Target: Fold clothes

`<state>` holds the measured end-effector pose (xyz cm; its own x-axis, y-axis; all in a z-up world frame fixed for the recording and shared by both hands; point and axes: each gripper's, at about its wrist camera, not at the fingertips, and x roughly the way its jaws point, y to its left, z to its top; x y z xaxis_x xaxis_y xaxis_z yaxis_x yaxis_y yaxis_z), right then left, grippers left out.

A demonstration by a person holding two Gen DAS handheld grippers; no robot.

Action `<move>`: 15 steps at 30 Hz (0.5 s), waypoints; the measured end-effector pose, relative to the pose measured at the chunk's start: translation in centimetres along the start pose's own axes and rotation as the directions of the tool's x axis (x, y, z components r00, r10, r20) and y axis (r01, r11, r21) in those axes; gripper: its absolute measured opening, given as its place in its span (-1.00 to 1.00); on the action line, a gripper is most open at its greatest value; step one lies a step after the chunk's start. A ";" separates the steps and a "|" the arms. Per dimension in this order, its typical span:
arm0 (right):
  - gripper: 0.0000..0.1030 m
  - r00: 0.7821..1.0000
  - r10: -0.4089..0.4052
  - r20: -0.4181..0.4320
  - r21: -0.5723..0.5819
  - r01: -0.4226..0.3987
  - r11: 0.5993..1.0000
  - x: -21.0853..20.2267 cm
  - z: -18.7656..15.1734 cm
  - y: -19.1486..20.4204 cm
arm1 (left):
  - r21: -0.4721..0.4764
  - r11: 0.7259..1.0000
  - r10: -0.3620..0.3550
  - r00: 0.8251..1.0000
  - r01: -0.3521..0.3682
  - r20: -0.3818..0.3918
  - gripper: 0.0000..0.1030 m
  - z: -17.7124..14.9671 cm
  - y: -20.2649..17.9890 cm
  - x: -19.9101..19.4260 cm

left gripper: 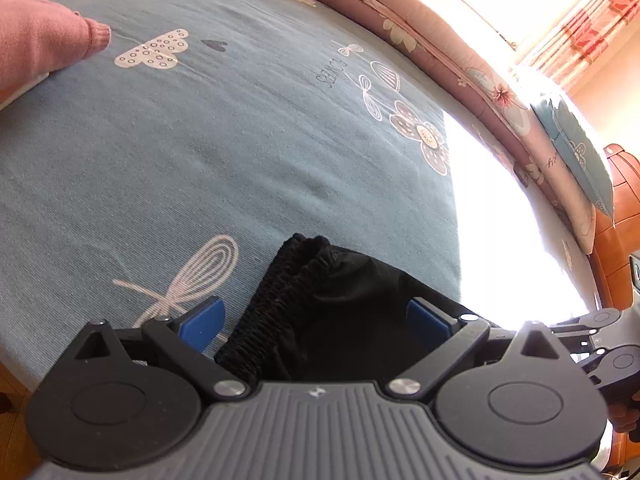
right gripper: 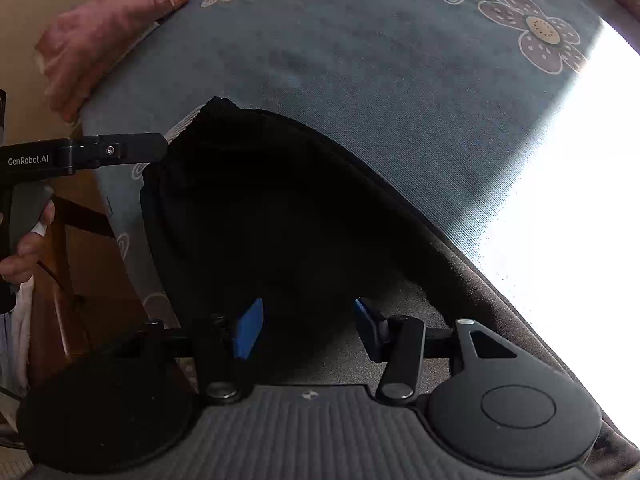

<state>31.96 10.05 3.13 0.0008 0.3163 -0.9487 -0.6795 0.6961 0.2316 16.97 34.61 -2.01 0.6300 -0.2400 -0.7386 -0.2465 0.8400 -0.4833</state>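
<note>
White "GenRobot.AI" lettering (right gripper: 28, 160) on the left claw (left gripper: 314, 320), wide over black shorts (left gripper: 344, 312); right claw (right gripper: 308, 326) half-wide.

One black garment (right gripper: 280, 208), one pink garment (right gripper: 96, 40), two hand-held grippers.

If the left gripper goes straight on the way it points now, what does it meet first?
Probably the black garment: its elastic waistband lies bunched right between the open fingers of the left gripper. Beyond it there is only the blue bedsheet. Depth is hard to judge in this view.
</note>
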 end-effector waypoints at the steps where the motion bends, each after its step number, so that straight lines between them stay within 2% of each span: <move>1: 0.08 1.000 0.002 -0.004 0.000 -0.002 1.000 0.2 0.4 0.3 | 0.004 1.000 -0.025 1.000 0.025 -0.017 0.89 0.5 0.8 0.3; 4: 0.08 1.000 0.014 -0.012 0.000 -0.014 1.000 0.8 1.6 1.2 | 0.020 0.993 -0.118 0.989 0.120 -0.085 0.89 1.8 2.6 1.5; 7: 0.08 0.999 0.024 -0.036 -0.016 -0.024 1.000 1.4 2.3 2.1 | 0.055 0.984 -0.163 0.981 0.169 -0.108 0.89 2.9 3.4 2.9; 9: 0.08 0.998 0.021 -0.052 -0.033 -0.023 0.999 1.8 2.4 2.4 | 0.073 0.974 -0.202 0.969 0.214 -0.144 0.89 3.8 3.7 4.0; 12: 0.08 0.998 0.018 -0.065 -0.032 -0.021 0.999 2.2 2.9 2.3 | 0.102 0.950 -0.269 0.941 0.294 -0.205 0.89 5.0 3.6 5.8; 15: 0.08 0.998 0.017 -0.067 -0.014 -0.018 1.000 2.3 3.2 2.0 | 0.159 0.915 -0.314 0.903 0.370 -0.292 0.89 5.9 2.9 7.7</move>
<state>32.92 14.23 2.08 -0.0605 0.2842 -0.9569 -0.6897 0.6811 0.2459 25.43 38.11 -6.35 0.4318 -0.6227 -0.6526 0.1245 0.7577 -0.6406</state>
